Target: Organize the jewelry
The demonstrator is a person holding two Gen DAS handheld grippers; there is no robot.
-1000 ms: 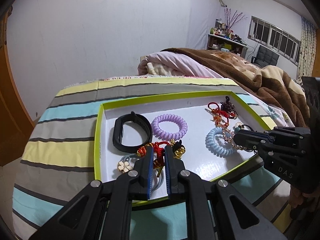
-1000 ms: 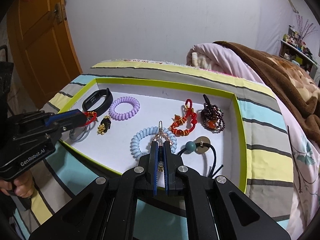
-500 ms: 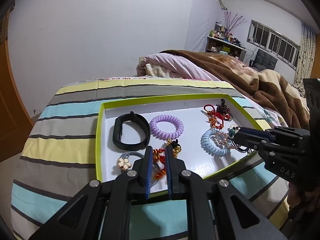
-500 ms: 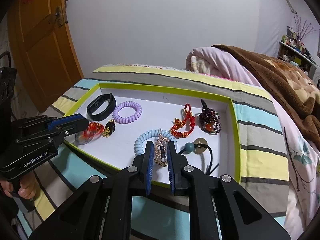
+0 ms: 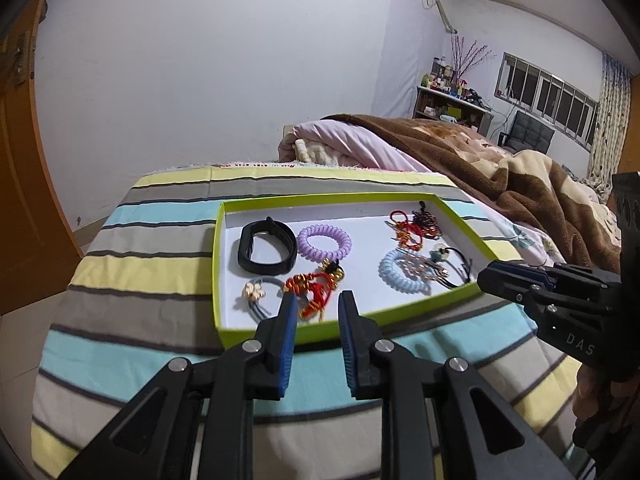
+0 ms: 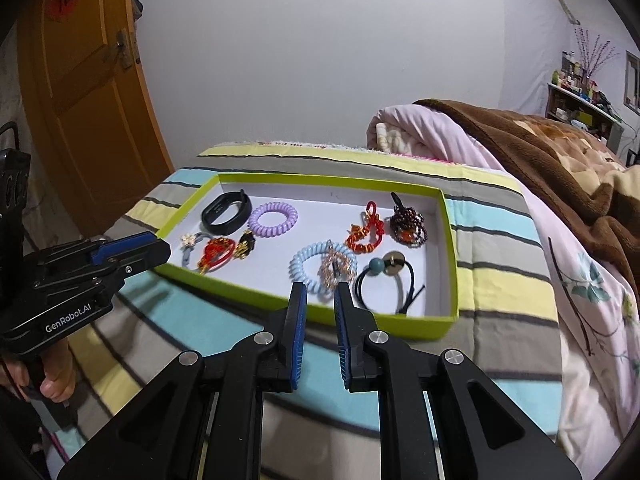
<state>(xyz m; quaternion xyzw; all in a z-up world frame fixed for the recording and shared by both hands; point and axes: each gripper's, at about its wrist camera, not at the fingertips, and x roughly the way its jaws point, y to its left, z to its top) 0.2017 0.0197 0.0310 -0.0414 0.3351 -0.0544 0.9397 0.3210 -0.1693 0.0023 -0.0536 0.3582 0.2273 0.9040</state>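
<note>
A shallow lime-green cardboard tray (image 6: pixel 447 216) with a white floor sits on a striped bedspread (image 6: pixel 496 280). Inside lie a black rubber band (image 6: pixel 226 211) at 10 o'clock, a lilac coiled tie (image 6: pixel 273 219), a pale blue coil (image 6: pixel 310 266) under a blurred pink chain (image 6: pixel 336 268), and red knotted cords (image 5: pixel 314 290). The left gripper (image 5: pixel 314 302) and right gripper (image 6: pixel 320 294) hang parted and empty just outside the near rim. A brown fleece blanket (image 6: pixel 560 160) bunches at 2 o'clock.
</note>
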